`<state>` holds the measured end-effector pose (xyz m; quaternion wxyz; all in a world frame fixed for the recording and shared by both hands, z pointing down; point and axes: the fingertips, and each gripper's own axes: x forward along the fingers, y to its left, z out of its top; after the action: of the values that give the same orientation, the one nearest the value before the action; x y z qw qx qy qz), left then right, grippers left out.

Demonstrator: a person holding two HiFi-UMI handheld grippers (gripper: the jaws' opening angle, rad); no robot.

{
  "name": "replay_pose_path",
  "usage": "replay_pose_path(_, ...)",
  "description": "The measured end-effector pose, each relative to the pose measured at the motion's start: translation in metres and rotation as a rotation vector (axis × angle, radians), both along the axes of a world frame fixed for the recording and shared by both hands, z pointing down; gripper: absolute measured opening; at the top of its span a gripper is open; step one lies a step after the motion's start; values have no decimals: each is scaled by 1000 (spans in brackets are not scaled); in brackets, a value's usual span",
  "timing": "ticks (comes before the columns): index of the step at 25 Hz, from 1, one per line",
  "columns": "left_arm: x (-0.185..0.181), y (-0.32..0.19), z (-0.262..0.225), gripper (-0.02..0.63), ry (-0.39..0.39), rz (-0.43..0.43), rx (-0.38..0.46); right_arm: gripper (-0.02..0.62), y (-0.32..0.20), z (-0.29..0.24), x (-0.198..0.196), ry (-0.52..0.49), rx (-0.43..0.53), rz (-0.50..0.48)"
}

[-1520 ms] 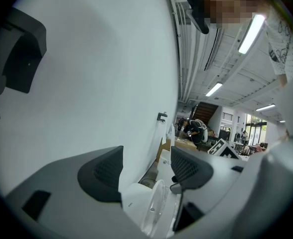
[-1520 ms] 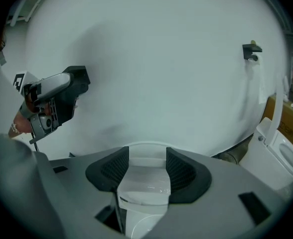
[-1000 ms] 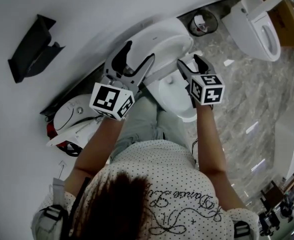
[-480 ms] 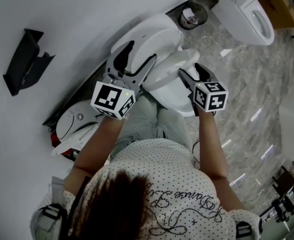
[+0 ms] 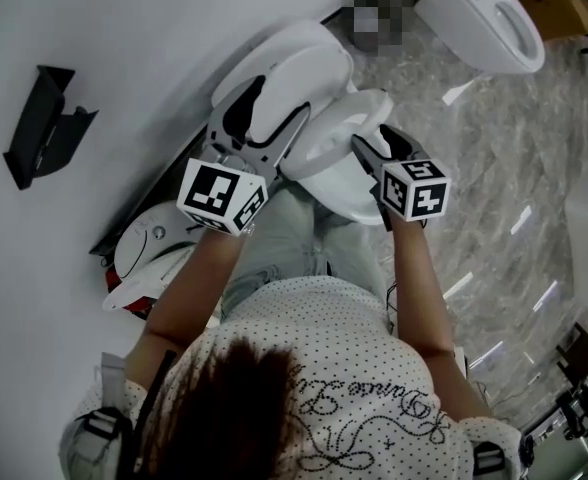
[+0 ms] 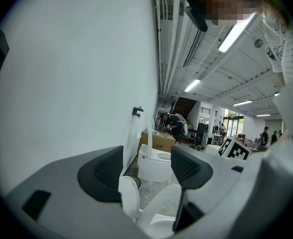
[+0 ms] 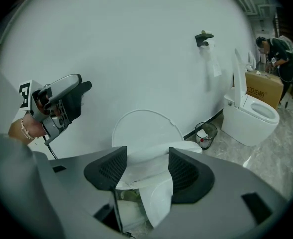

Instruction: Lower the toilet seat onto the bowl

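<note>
The white toilet stands against the wall with its lid point(image 5: 292, 50) upright. Its seat point(image 5: 336, 130) is tilted partway down over the bowl point(image 5: 352, 196). My right gripper point(image 5: 372, 136) straddles the seat's front rim. Its jaws are closing with the seat point(image 7: 157, 203) between them; the rim lies against the right finger, and a gap still shows on the left. My left gripper point(image 5: 279, 103) hangs open in front of the lid, holding nothing. In the left gripper view the left gripper point(image 6: 146, 169) has only air between its pads.
A second toilet point(image 5: 482, 16) stands at the back right with a cardboard box behind it. A black holder point(image 5: 36, 126) is fixed to the wall on the left. Another white fixture point(image 5: 146, 246) sits low at the left. A waste bin point(image 7: 206, 133) stands by the wall.
The seat has swung down from upright against the lid to a tilt over the bowl. My right gripper came down with it at its front rim. The left gripper barely moved.
</note>
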<state>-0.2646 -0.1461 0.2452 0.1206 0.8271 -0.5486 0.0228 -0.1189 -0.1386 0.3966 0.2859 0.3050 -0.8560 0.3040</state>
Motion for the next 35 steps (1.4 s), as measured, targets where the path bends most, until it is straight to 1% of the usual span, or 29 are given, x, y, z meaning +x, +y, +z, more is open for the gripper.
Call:
replay_pose_path(3, 15, 12, 0, 284, -7, -28, -2, 276, 7, 3, 14, -13, -5, -21)
replay_pose_path(8, 42, 35, -2, 284, -3, -98, 6, 279, 23, 11, 38, -25, -6, -60)
replay_pose_path(13, 75, 61, -8, 284, -19, -149, 30, 276, 35, 19, 63, -65, -4, -74)
replay_pose_path(17, 93, 85, -7, 284, -33, -197, 33, 273, 45, 25, 79, -81, -8, -89)
replay_pose_path(24, 113, 123, 2, 284, -38, -250, -5, 264, 68, 42, 109, -93, -43, -88)
replay_pose_path(28, 121, 137, 10, 284, -37, -237, -34, 261, 82, 53, 129, -97, -68, -49)
replay_pose_path(35, 136, 133, 49, 284, -9, -118, -94, 238, 101, 74, 149, -114, -114, 49)
